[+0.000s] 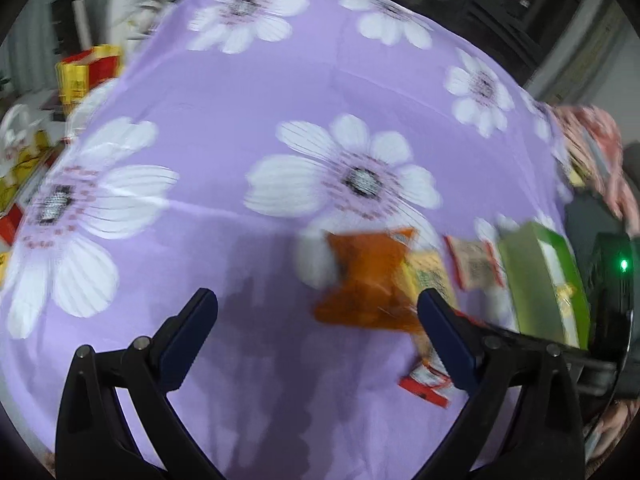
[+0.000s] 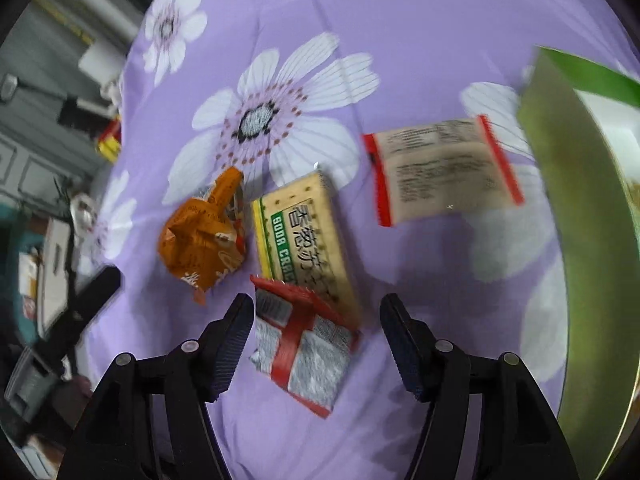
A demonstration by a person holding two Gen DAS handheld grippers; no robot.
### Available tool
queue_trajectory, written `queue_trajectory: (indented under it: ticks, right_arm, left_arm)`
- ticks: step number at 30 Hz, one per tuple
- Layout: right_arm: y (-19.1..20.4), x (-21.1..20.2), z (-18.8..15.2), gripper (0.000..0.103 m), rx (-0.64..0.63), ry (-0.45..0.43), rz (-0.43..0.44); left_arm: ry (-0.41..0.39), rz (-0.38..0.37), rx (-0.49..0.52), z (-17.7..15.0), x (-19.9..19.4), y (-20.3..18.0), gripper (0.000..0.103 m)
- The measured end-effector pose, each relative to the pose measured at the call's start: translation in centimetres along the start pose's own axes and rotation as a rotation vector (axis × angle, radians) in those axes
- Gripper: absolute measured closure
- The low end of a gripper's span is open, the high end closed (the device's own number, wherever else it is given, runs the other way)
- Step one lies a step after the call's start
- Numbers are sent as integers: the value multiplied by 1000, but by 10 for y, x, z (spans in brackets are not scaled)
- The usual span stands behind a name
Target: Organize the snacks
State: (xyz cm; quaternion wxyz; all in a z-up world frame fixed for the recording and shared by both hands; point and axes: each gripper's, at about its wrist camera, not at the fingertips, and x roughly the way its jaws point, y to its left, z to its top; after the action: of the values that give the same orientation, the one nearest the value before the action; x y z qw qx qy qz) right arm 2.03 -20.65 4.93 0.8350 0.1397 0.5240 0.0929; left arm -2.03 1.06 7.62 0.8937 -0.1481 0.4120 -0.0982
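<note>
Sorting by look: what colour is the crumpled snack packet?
Orange crumpled snack packet, clearest in the right wrist view.

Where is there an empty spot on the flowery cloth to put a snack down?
The purple cloth lies bare left of the orange packet. It is crowded between that packet, the cracker pack, the red-edged packet and the green box.

Both tools look alike: the left gripper (image 1: 316,300) and the right gripper (image 2: 316,306) have glossy black, forked plastic arms at the bottom of each frame, silver round rivets at the joints, and dark navy ribbed pads (image 2: 232,344) lining the fingers.
</note>
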Motion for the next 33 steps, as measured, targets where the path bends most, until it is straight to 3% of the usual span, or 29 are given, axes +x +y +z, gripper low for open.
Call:
queue_trajectory:
  ticks: [3, 7, 10, 12, 16, 18, 21, 24, 30, 33]
  right_arm:
    - [-6, -13, -4, 37, 46, -45, 55]
    - [-14, -24, -8, 37, 71, -102, 95]
    - [-15, -18, -7, 37, 110, -81, 170]
    - [-11, -17, -7, 37, 104, -97, 145]
    - [-7, -11, -10, 55, 74, -73, 136]
    - [-7, -2, -10, 55, 80, -40, 129]
    - [-9, 12, -10, 55, 92, 6, 120]
    - [-9, 16, -11, 55, 104, 17, 141]
    - [2, -5, -13, 56, 47, -56, 132]
    - [1, -29, -9, 55, 37, -132, 142]
  left_arm:
    - [53, -82, 36, -10, 5, -16, 4]
    - [74, -117, 63, -24, 12, -36, 10]
    - [109, -155, 97, -32, 22, -50, 20]
    - [140, -174, 115, -38, 32, -57, 27]
    - [191, -190, 147, -49, 49, -67, 39]
    - [203, -196, 151, -53, 55, -70, 41]
    - [195, -222, 177, -56, 56, -76, 53]
    - [187, -231, 195, -59, 54, -80, 58]
    - [118, -237, 225, -52, 34, -93, 62]
    - [74, -284, 239, -43, 20, -106, 65]
